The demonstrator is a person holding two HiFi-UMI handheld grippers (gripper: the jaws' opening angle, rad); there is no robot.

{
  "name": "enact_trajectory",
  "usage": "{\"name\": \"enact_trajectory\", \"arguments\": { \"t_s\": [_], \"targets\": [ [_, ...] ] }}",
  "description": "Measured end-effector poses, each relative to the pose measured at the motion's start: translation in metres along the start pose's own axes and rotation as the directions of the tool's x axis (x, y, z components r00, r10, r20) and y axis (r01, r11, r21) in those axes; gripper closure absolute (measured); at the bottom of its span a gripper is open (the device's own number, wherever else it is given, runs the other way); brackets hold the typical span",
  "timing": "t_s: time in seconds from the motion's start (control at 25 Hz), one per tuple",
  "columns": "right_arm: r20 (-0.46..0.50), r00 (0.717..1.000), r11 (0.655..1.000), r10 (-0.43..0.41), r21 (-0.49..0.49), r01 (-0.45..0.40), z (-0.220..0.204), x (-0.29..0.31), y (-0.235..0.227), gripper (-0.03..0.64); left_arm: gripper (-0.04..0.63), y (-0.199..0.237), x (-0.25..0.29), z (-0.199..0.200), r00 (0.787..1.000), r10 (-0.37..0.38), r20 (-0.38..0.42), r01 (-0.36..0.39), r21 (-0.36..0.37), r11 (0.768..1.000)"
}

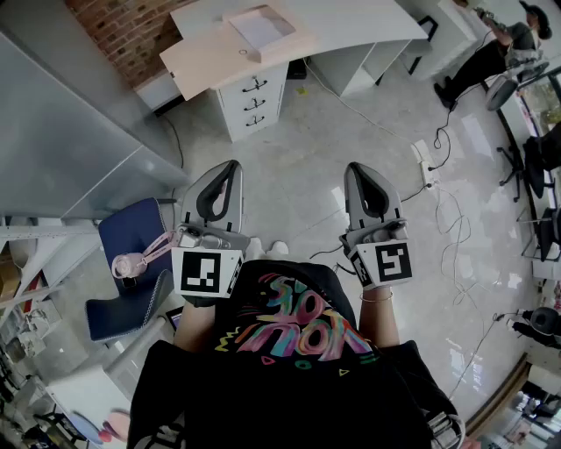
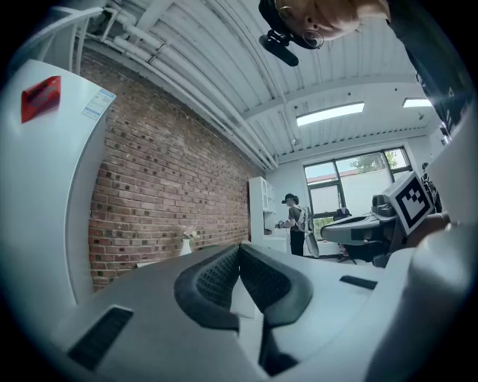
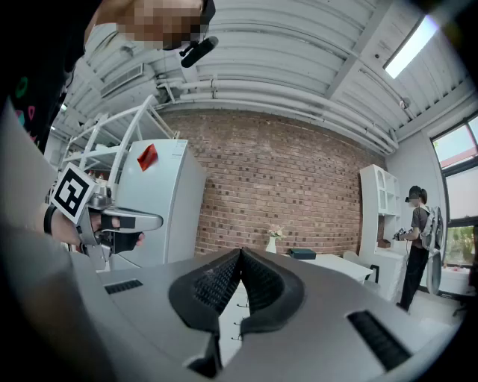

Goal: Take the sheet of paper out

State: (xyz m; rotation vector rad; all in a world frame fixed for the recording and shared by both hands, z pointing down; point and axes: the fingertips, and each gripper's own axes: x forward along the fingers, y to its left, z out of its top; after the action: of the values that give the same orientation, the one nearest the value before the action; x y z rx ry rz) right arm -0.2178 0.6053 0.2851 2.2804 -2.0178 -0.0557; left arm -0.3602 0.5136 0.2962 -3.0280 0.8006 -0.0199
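Paper in the tray at 12 o'clock is likely light and limp, so pinch a free edge; your left gripper and right gripper sit with jaws together, empty.

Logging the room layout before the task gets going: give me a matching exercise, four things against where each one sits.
Things:
1. tray of paper
2. white drawer unit
3. pink headphones
4. power strip

Places:
A. on the blue chair
B. on the floor
C. on top of the desk
D. under the desk's edge

Pairs: 1-C, 2-D, 3-A, 4-B.
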Motion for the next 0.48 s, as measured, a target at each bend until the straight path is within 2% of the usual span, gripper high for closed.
{"name": "enact_trajectory", "arguments": {
  "t_s": [0.48],
  "targets": [
    [0.014,1.0,0.999,0.022,0.029,-0.022,-0.007,-0.015,-0.02,0.6,0.571,-0.018,0.006,-0.002,0.999,0.048,-0.007,-0.048,0.004,0.999]
  ]
}}
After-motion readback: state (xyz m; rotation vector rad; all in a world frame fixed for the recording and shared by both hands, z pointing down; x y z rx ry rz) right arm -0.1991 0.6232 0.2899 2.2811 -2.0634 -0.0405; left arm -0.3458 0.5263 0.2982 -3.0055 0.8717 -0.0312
